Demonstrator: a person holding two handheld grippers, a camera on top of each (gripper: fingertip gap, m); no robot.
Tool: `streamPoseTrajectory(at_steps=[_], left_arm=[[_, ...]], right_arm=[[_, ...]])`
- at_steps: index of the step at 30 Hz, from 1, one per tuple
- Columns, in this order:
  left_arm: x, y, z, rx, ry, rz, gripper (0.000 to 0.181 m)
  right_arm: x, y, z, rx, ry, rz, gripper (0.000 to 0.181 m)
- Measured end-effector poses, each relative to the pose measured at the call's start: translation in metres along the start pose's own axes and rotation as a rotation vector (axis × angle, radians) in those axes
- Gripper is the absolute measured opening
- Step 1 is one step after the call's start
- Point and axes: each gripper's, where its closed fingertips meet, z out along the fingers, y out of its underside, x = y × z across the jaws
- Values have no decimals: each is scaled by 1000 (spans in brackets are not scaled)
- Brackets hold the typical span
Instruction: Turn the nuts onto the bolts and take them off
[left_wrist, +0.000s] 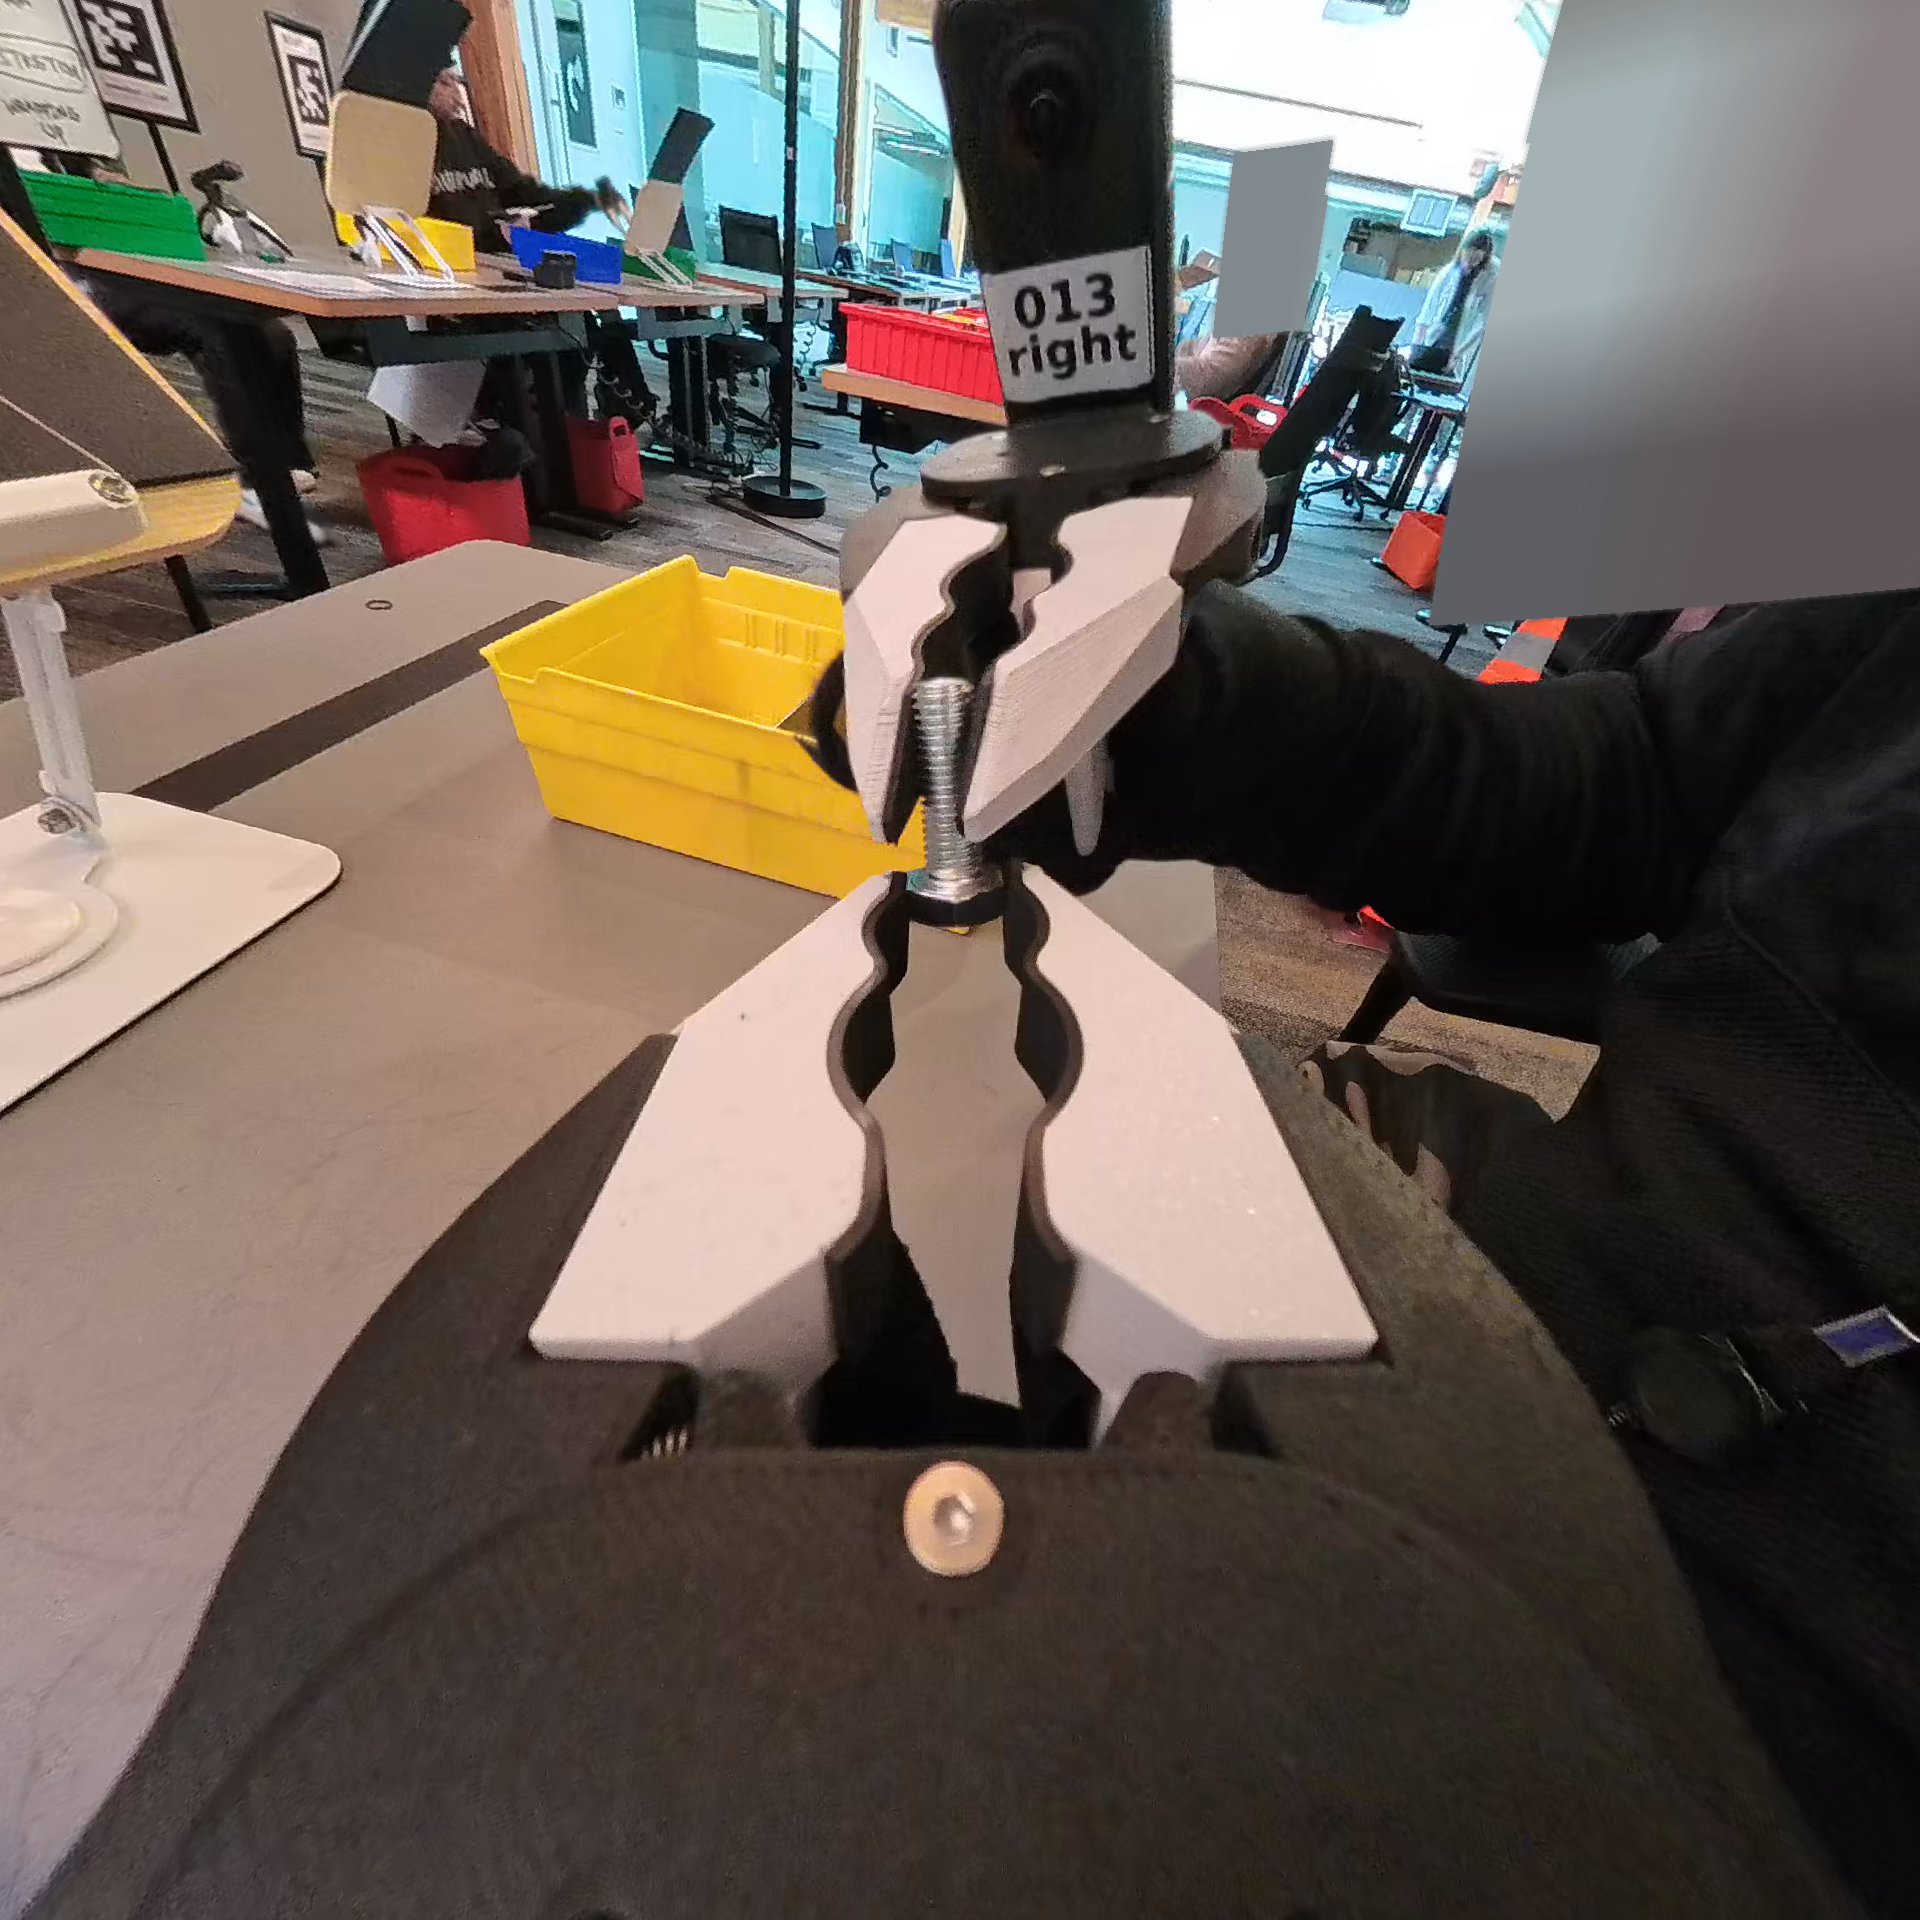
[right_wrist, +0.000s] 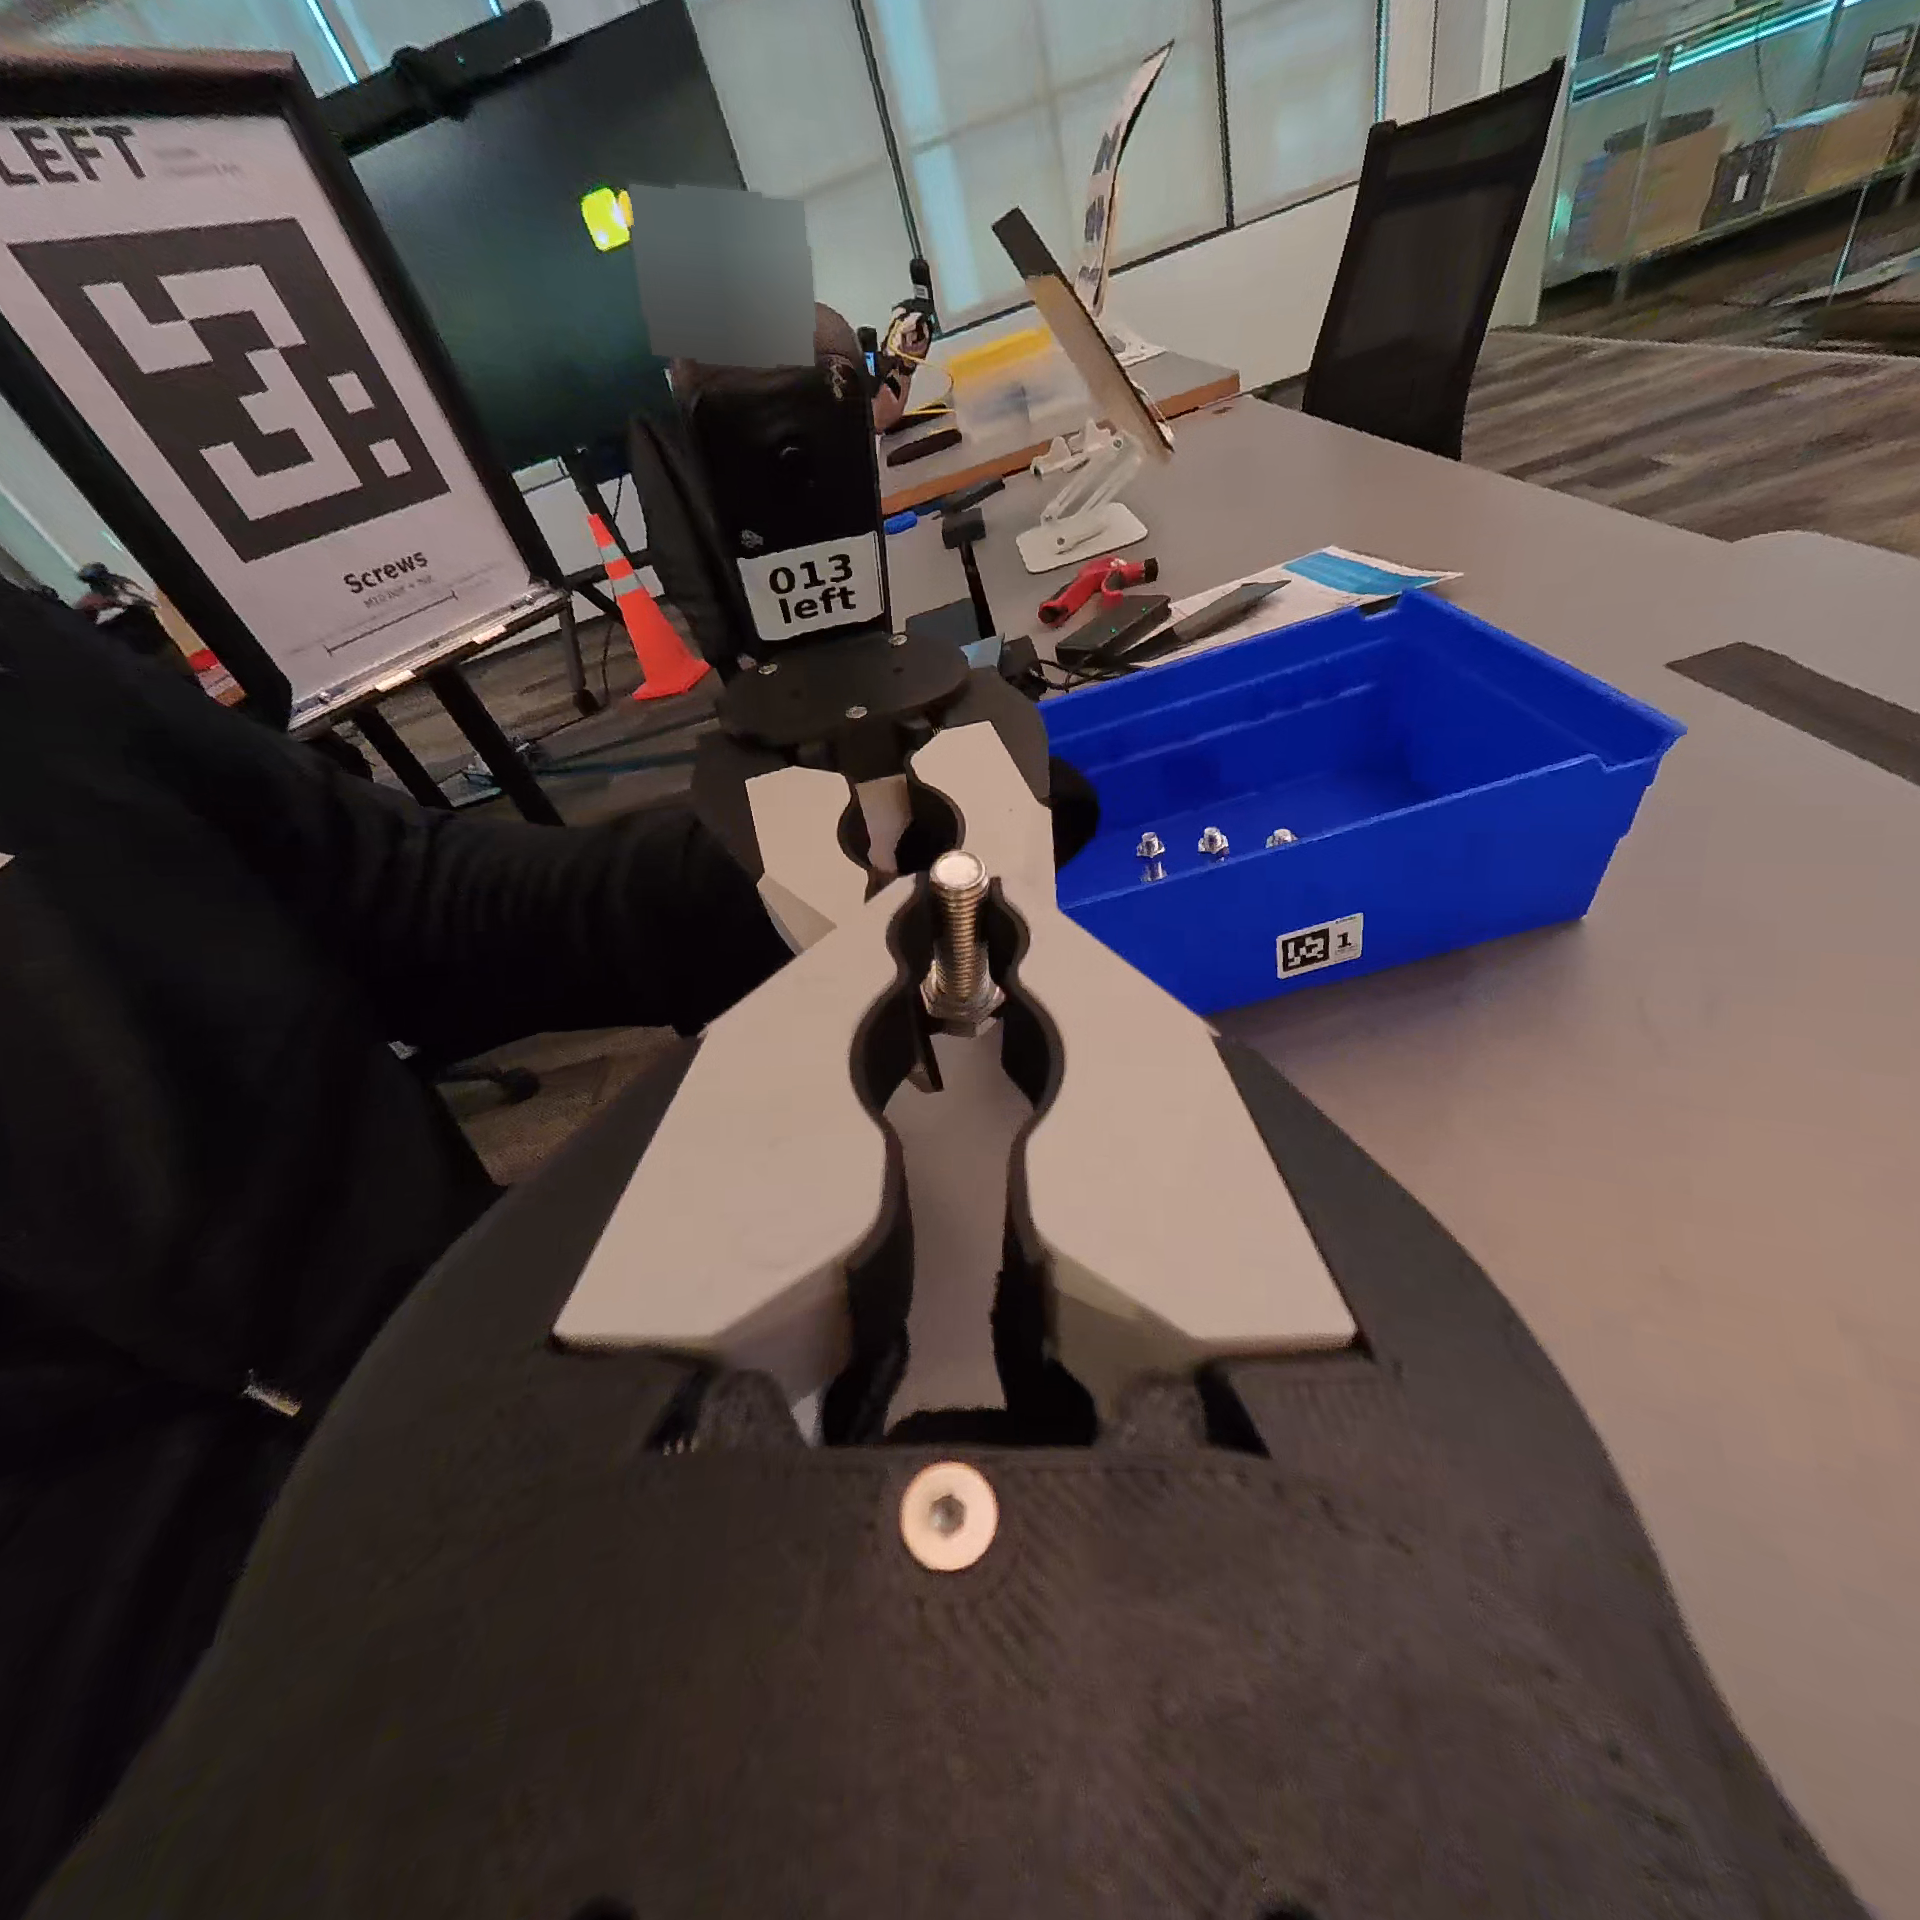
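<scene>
bolt (left_wrist: 940, 764) clamped by its shank in right gripper (left_wrist: 928, 831). left gripper (left_wrist: 951, 904) grips the nut (left_wrist: 954, 896) at the tips, so 1 holds while the other turns.

Right tool (right_wrist: 956, 997) closed on a bolt (right_wrist: 958, 935), gripping it near the hex nut (right_wrist: 961, 1006) low on the thread; shaft stands upright, threaded end up. Left tool (right_wrist: 902, 831) faces it just behind the bolt tip, held by a black-sleeved arm (right_wrist: 416, 914); its grip can't be judged. Blue bin (right_wrist: 1455, 883) sits on the grey counter (right_wrist: 1558, 1143) just right, three small bolt-and-nut pieces (right_wrist: 1210, 844) inside. Orange cone (right_wrist: 644, 613) on the floor behind.
</scene>
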Motion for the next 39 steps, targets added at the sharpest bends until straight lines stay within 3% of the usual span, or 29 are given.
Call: streamPoseTrajectory(at_steps=[4,7,9,12,16,21,26,31,35,39], left_arm=[[-4,-2,-1,21,-14,-39,16],[-13,-2,-6,10,-51,-39,19],[-20,-6,-14,18,-82,-28,18],[-26,-11,-24,16,-107,-2,5],[-32,-13,-30,-10,-144,35,0],[-38,-7,-30,-72,-184,58,0],[-41,-3,-28,-121,-207,80,1],[-44,-4,-26,-131,-206,71,2],[-55,-4,-34,-164,-246,76,3],[-81,-3,-60,-224,-341,60,10]], right_arm=[[3,-1,-4,-6,16,-6,7],[20,-13,-28,0,90,-28,7],[48,-23,-62,-15,219,-54,7],[113,-20,-138,-151,527,-100,7],[189,25,-237,-389,797,21,7],[242,110,-304,-729,907,183,7],[261,159,-318,-927,890,266,8],[272,171,-325,-1023,907,309,26],[269,139,-318,-900,947,253,23],[242,99,-300,-787,959,138,21]])
